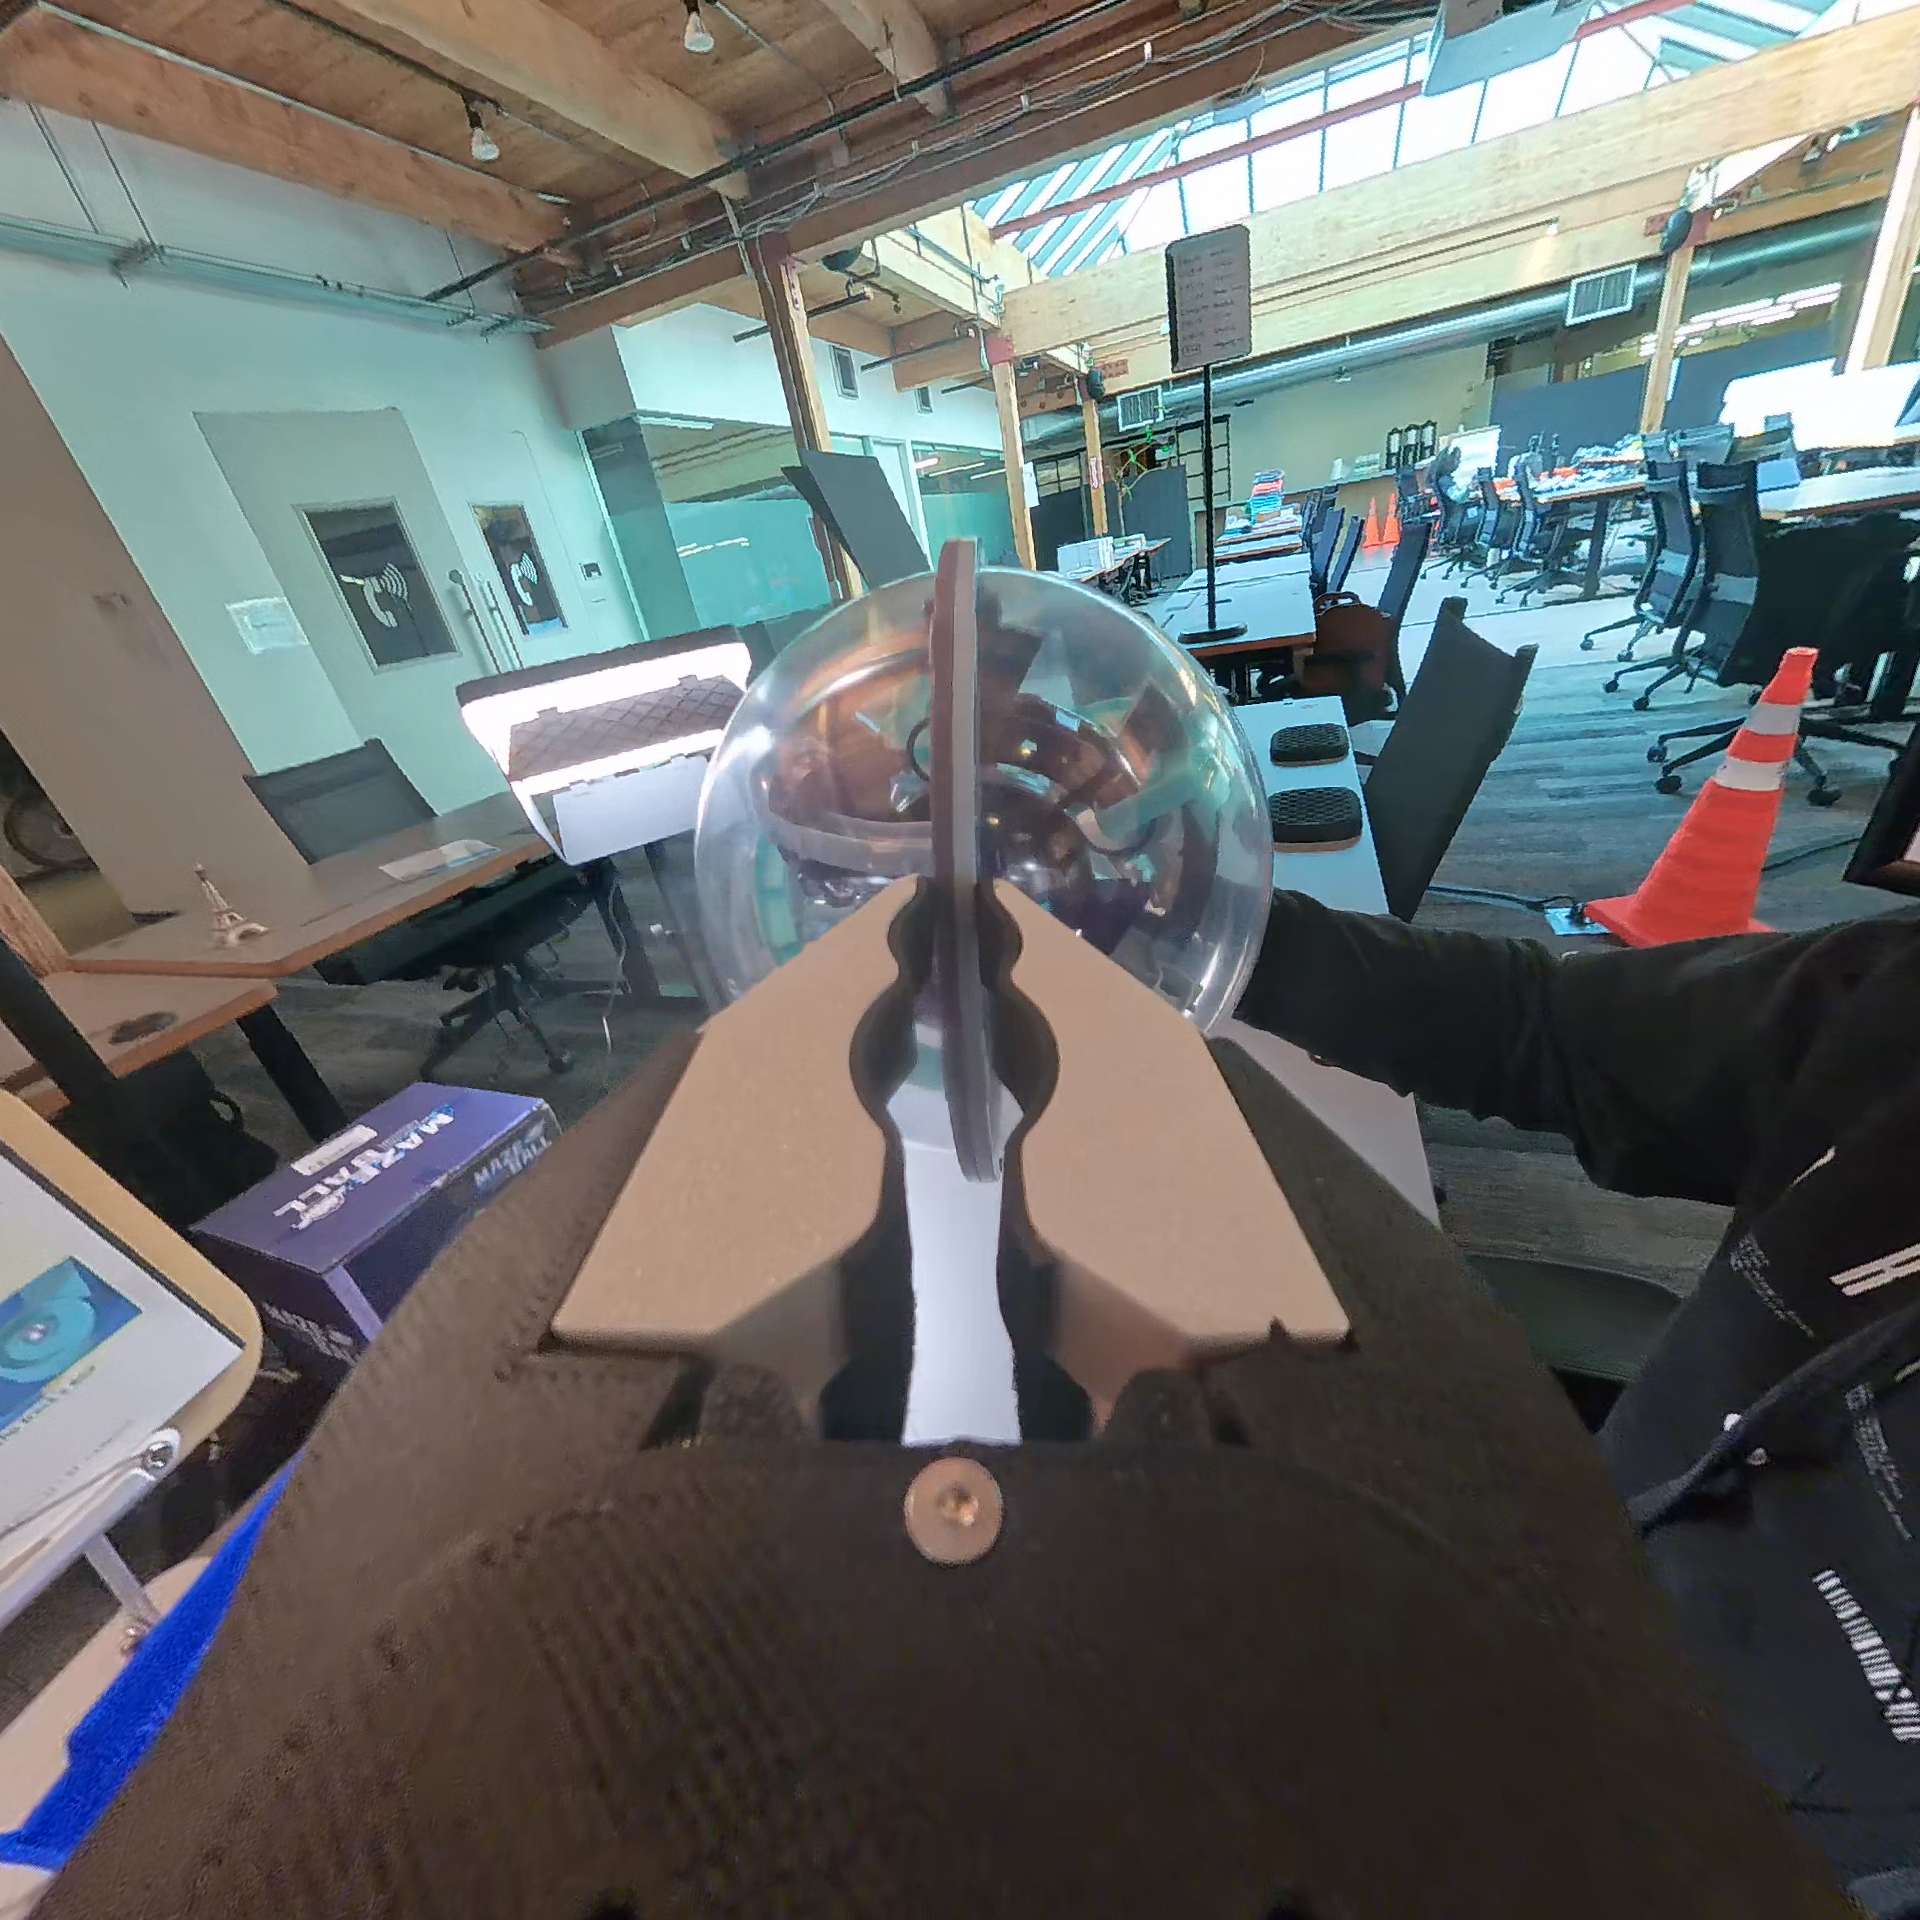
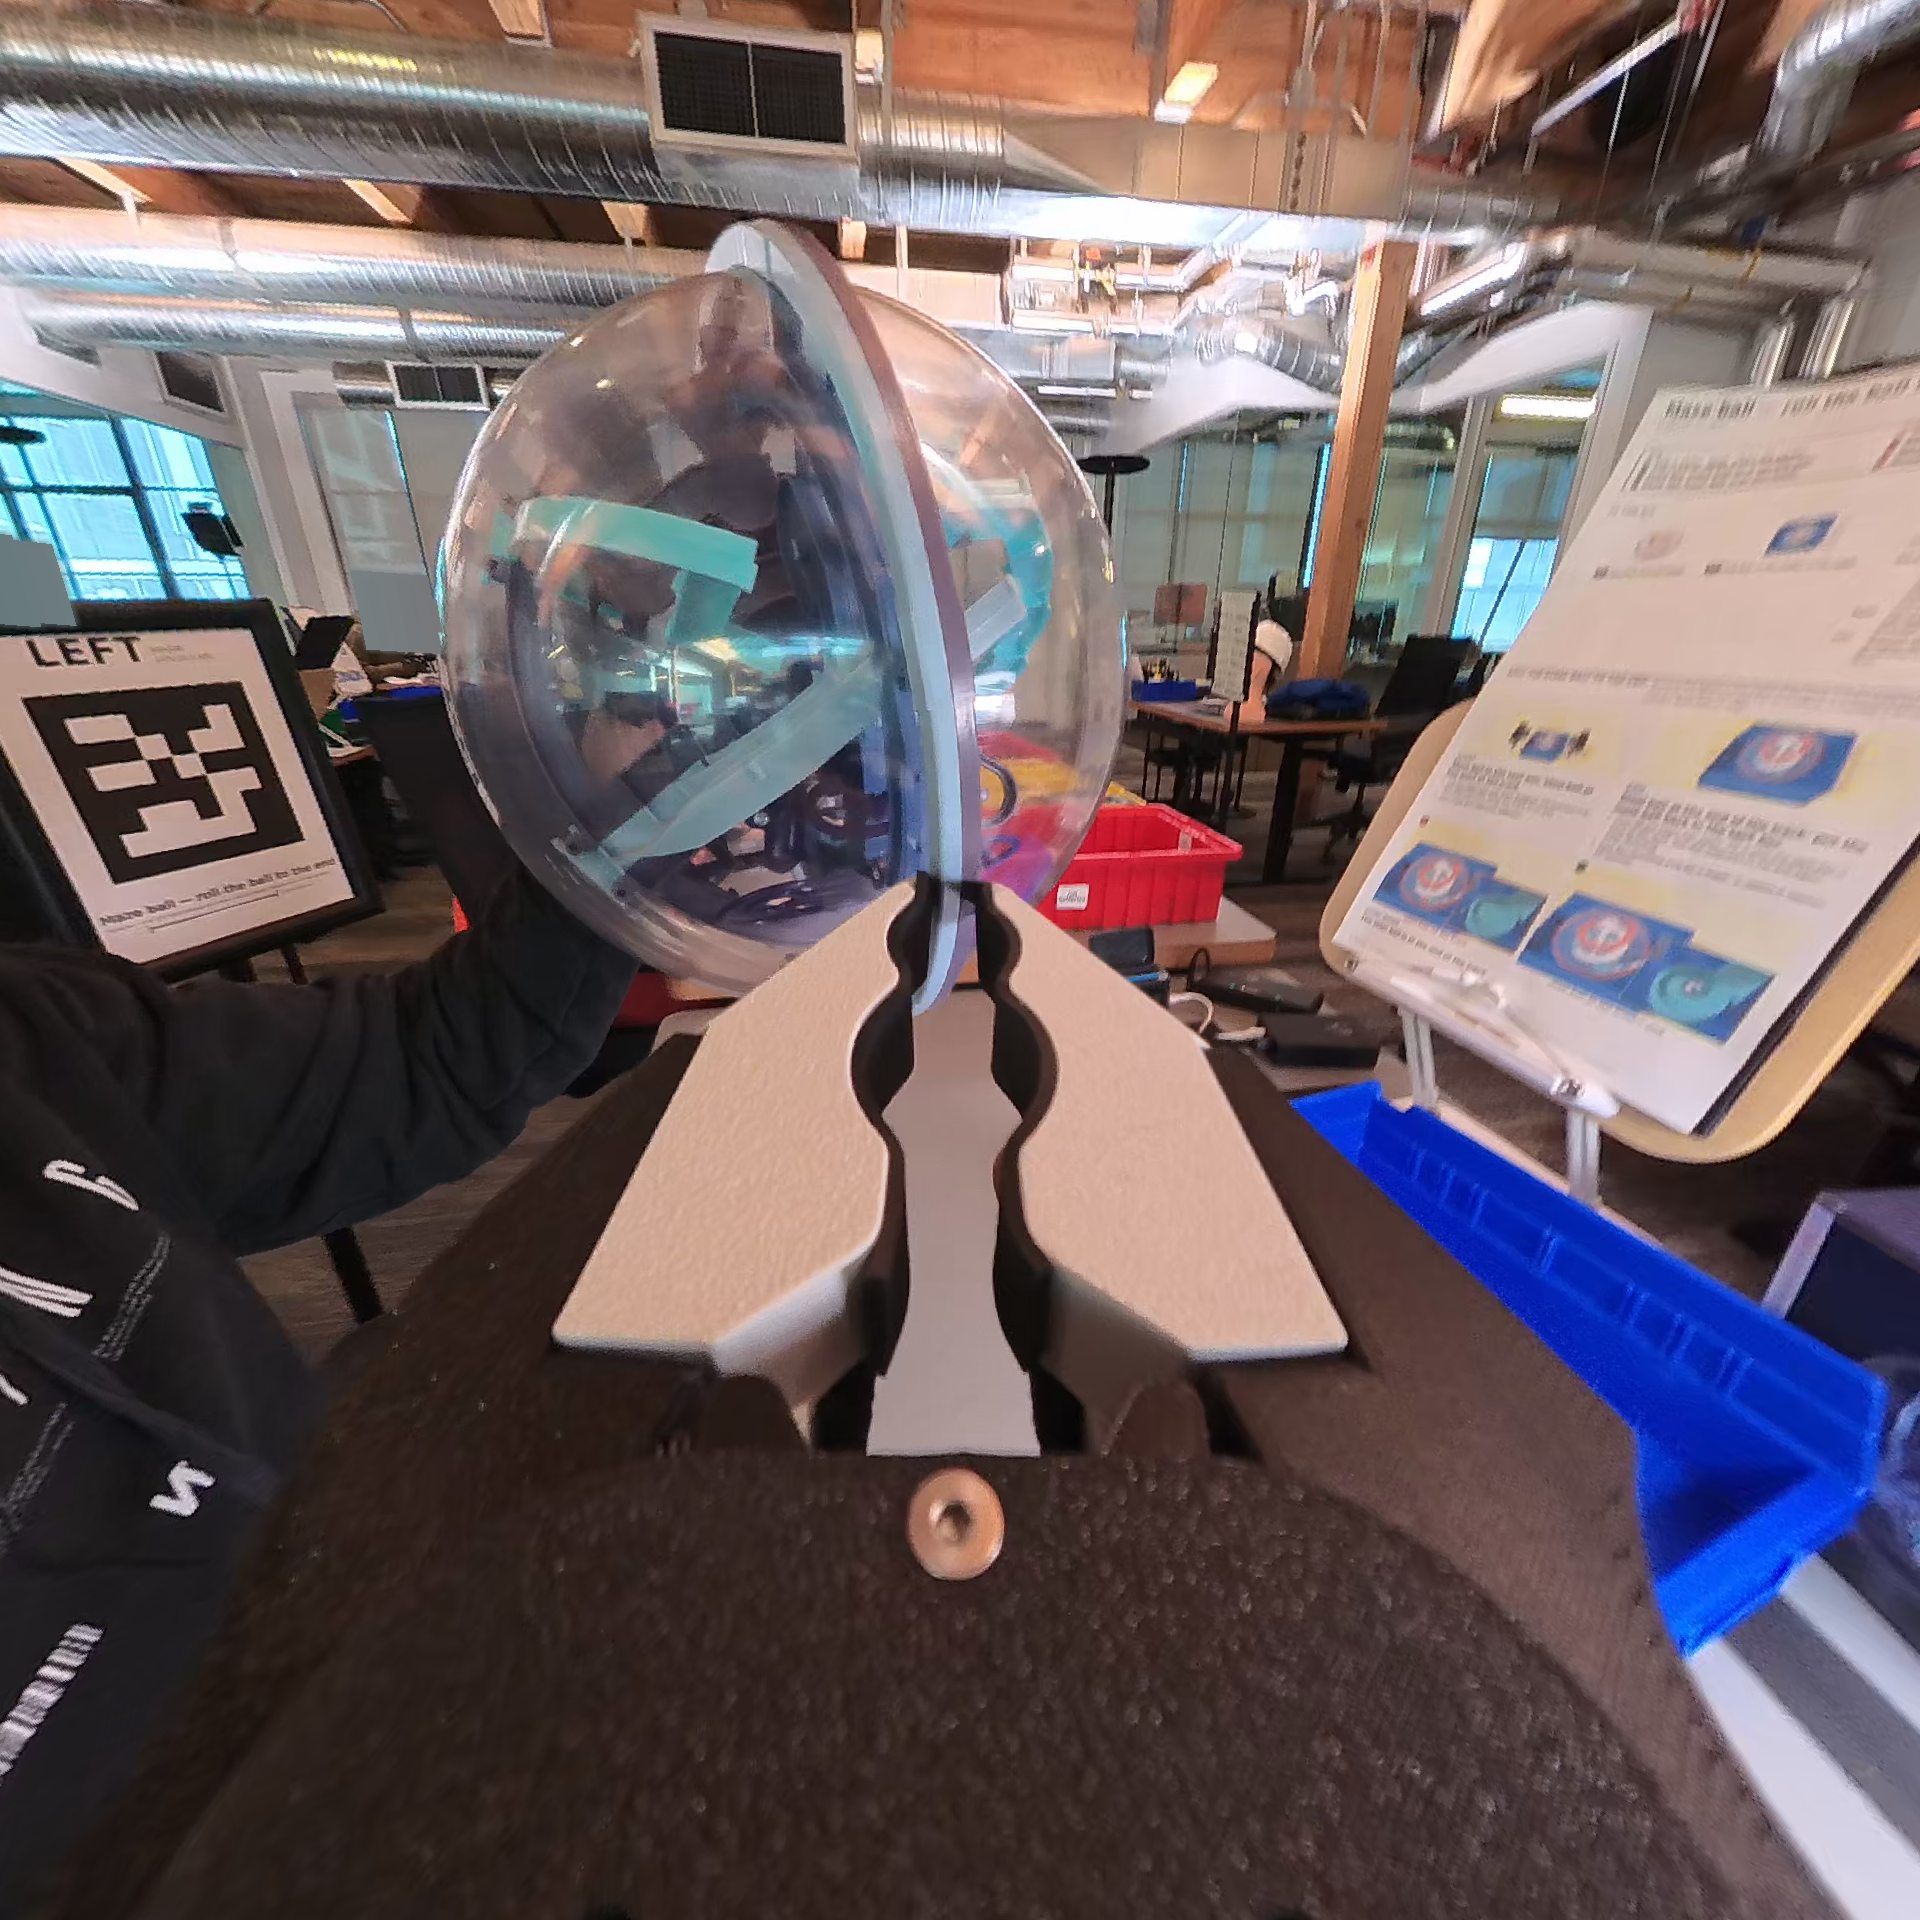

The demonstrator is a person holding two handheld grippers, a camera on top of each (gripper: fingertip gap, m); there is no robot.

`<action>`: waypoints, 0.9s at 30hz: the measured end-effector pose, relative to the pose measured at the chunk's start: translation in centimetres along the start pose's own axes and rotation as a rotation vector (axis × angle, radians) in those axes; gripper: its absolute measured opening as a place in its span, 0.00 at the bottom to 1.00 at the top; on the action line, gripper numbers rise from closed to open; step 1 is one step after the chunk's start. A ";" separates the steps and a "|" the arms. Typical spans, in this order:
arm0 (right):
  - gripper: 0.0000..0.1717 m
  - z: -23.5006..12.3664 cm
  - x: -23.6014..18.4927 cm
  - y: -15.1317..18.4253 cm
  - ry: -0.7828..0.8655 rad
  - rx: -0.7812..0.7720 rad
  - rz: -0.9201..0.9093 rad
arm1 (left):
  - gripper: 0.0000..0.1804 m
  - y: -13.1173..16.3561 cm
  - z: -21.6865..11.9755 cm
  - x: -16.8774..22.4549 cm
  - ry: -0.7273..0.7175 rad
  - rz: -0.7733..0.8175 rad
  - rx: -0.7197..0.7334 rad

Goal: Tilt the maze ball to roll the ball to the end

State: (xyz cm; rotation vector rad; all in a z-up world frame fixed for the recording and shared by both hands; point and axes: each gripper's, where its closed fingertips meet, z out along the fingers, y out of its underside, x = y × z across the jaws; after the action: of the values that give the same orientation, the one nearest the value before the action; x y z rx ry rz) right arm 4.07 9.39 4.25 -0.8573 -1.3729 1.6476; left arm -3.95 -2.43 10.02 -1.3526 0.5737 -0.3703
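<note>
Left wrist view: left gripper (image 1: 961, 914) pinching the flat rim ring of the clear maze ball (image 1: 1091, 790), held aloft straight ahead of the fingertips, ring edge-on; orange cone (image 1: 1725, 821) and purple box (image 1: 384, 1195) only here.
Right wrist view: right gripper (image 2: 951, 914) clamped on the same ring, maze ball (image 2: 675, 644) leaning left; red bin (image 2: 1153, 862), blue bin (image 2: 1590, 1320), instruction board (image 2: 1683, 748) only here

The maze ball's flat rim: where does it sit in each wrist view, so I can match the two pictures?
Left wrist view: the rim runs almost straight up the centre of the clear maze ball, edge-on, its lower end pinched in the left tongs.
Right wrist view: the rim arcs from upper centre down, tilted left at the top, into the right tongs.
Shared landmark: the black sleeve behind the ball.
</note>
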 end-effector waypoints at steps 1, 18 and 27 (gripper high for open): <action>0.03 0.0 0.0 0.4 0.002 -0.008 0.013 | 0.03 0.3 0.0 -0.1 -0.001 -0.018 -0.004; 0.03 -2.5 1.6 9.4 0.062 -0.146 0.275 | 0.03 10.9 0.4 -2.3 0.026 -0.413 -0.059; 0.03 -5.6 0.9 19.9 0.099 -0.351 0.634 | 0.02 23.3 0.2 -1.9 0.013 -0.821 -0.132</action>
State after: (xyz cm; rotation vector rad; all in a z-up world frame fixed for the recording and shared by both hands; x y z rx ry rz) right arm 5.49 11.03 -16.30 -1.6910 -1.4274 1.8026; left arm -7.10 3.25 -12.46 -1.6770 0.0211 -1.0159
